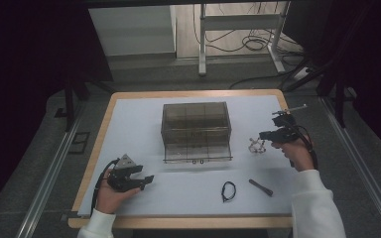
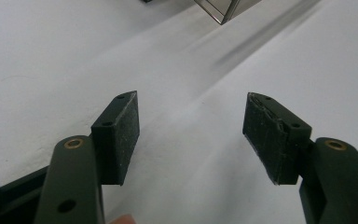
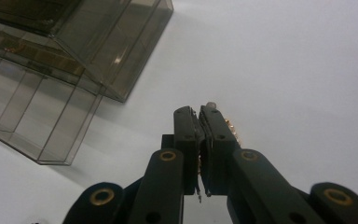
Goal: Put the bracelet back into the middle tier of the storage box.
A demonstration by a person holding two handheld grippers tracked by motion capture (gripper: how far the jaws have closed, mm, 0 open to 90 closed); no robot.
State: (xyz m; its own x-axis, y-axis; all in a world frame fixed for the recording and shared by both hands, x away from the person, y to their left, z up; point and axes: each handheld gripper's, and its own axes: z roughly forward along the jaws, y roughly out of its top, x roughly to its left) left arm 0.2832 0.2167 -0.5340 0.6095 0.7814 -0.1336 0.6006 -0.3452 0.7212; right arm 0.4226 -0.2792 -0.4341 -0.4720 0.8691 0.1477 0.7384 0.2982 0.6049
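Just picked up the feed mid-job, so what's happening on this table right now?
A person works with a hand-held gripper in each hand. The right hand-held gripper is shut on a small gold-and-silver hair clip, held just right of the smoky clear drawer box, whose bottom drawer is pulled out. The left hand-held gripper rests open and empty near the table's front left. A black hair tie and a dark stick-like item lie at the front.

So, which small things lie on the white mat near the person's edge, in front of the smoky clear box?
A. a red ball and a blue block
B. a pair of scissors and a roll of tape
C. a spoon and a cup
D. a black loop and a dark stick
D: in the high view a black loop and a dark stick lie side by side on the white mat, nearer the person than the smoky clear box.
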